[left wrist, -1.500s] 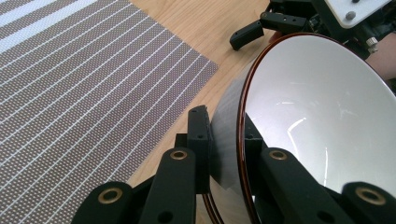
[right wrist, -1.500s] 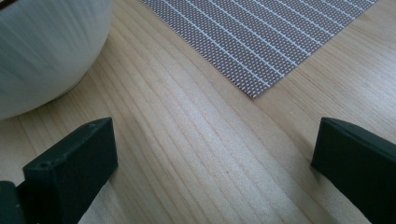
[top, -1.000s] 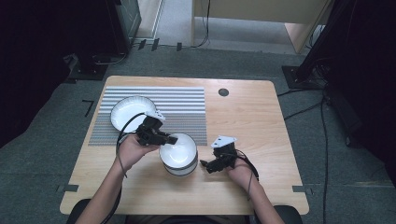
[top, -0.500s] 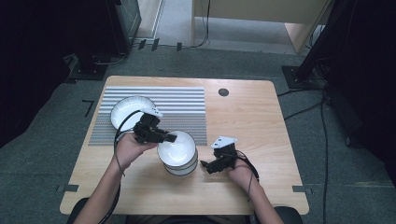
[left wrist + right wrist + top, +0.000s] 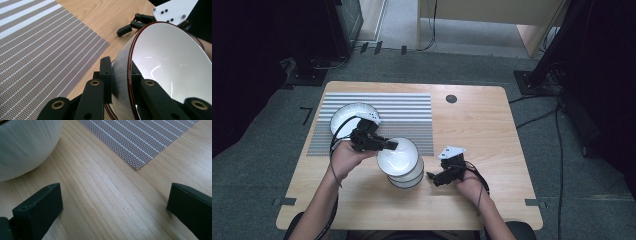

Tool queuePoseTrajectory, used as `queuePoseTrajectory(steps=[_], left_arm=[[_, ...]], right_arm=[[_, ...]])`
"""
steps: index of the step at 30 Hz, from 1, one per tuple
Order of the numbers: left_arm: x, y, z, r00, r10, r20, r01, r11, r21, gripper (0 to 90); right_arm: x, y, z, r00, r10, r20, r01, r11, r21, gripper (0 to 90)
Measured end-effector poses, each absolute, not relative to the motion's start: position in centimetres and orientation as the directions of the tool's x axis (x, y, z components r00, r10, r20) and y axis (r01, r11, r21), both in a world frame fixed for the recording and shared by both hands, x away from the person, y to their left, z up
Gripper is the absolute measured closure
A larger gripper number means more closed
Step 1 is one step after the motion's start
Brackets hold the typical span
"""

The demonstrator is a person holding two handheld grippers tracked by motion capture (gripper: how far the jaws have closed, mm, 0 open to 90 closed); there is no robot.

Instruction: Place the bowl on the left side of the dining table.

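Note:
A white bowl with a brown rim [image 5: 398,152] hangs tilted just above a stack of like bowls [image 5: 410,179] at the table's middle front. My left gripper [image 5: 390,146] is shut on its left rim, one jaw inside and one outside the wall. In the left gripper view the gripper [image 5: 120,72] pinches the bowl [image 5: 170,60]. My right gripper [image 5: 432,177] rests open on the wood just right of the stack. Between its wide jaws the right gripper [image 5: 115,195] has only bare table, and a bowl's side [image 5: 25,145] lies at upper left.
A striped grey mat [image 5: 412,115] covers the table's back left, with another white bowl [image 5: 348,115] on its left part. A small dark round hole [image 5: 451,98] sits near the back edge. Bare wood [image 5: 492,145] stretches to the right.
The left gripper has drawn the held bowl slightly up and to the left off the stack. The right gripper has stayed where it was.

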State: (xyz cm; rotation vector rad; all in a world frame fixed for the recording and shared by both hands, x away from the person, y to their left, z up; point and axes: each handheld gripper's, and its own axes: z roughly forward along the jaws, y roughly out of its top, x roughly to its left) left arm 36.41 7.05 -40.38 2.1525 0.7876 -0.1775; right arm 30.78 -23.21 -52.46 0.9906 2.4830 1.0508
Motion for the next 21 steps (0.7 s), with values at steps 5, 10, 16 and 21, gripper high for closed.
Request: queuePoseTrajectory(steps=[5, 10, 16, 21], left_arm=[[36.4, 7.4, -40.1, 0.786, 0.488, -0.379, 0.601, -0.461, 0.653, 80.4], [36.5, 7.8, -39.8, 0.780, 0.496, -0.381, 0.607, -0.453, 0.653, 80.3], [36.7, 8.4, -39.6, 0.774, 0.504, -0.383, 0.612, -0.443, 0.655, 80.3], [37.0, 8.9, -39.8, 0.762, 0.513, -0.395, 0.627, -0.431, 0.649, 80.3]], right_arm=[[30.8, -23.2, -52.5, -0.729, 0.684, 0.021, 0.490, 0.501, 0.713, 0.0], [30.8, -23.2, -52.5, -0.730, 0.683, 0.019, 0.489, 0.503, 0.713, 0.0], [30.8, -23.2, -52.5, -0.730, 0.683, 0.019, 0.489, 0.503, 0.713, 0.0], [30.8, -23.2, -52.5, -0.729, 0.684, 0.020, 0.490, 0.501, 0.714, 0.0]])
